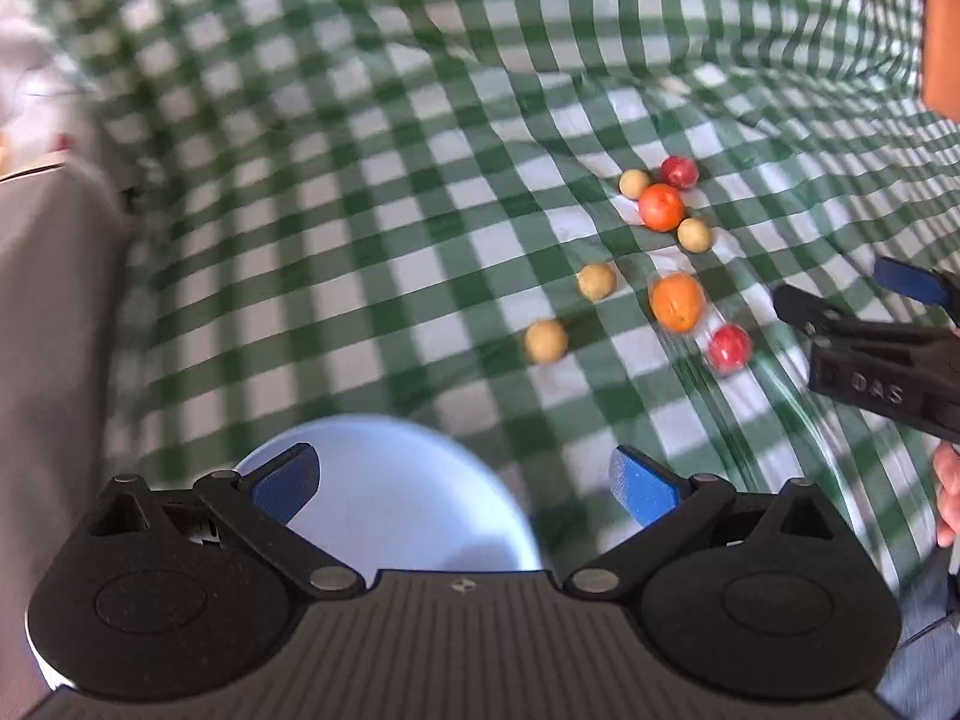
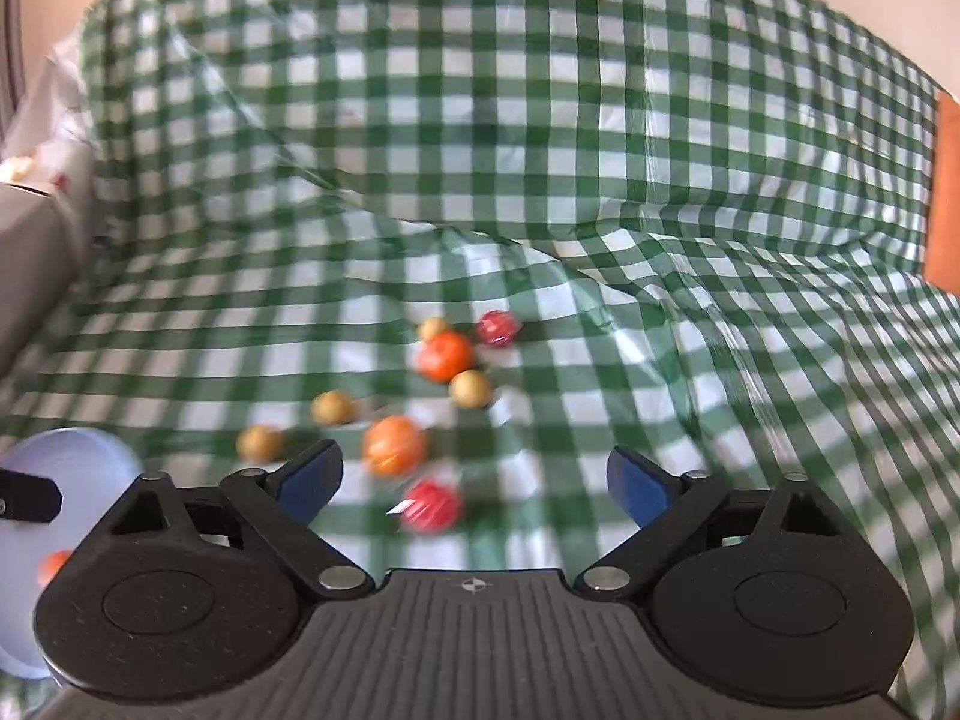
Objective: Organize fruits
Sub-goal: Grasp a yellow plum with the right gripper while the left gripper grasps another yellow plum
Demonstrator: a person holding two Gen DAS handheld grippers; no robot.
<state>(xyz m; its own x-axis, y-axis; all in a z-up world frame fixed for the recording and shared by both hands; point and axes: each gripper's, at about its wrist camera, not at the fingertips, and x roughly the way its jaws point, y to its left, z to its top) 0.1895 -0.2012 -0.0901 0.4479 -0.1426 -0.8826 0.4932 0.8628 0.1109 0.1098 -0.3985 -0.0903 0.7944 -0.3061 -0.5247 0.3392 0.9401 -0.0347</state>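
Several small fruits lie on a green checked cloth (image 1: 360, 240): two orange ones (image 1: 677, 302) (image 1: 660, 207), two red ones (image 1: 728, 348) (image 1: 679, 171) and several tan ones (image 1: 546, 341). My left gripper (image 1: 465, 483) is open and empty above a pale blue plate (image 1: 408, 504). My right gripper (image 2: 474, 480) is open and empty, just short of the near red fruit (image 2: 430, 505) and orange fruit (image 2: 394, 445). The right gripper also shows in the left wrist view (image 1: 864, 300). A small orange fruit (image 2: 54, 564) lies on the plate (image 2: 60, 468).
The cloth (image 2: 480, 150) is rumpled into a raised fold behind the fruits. An orange-brown object (image 1: 942, 36) stands at the far right. A grey surface (image 1: 48, 330) lies to the left of the cloth.
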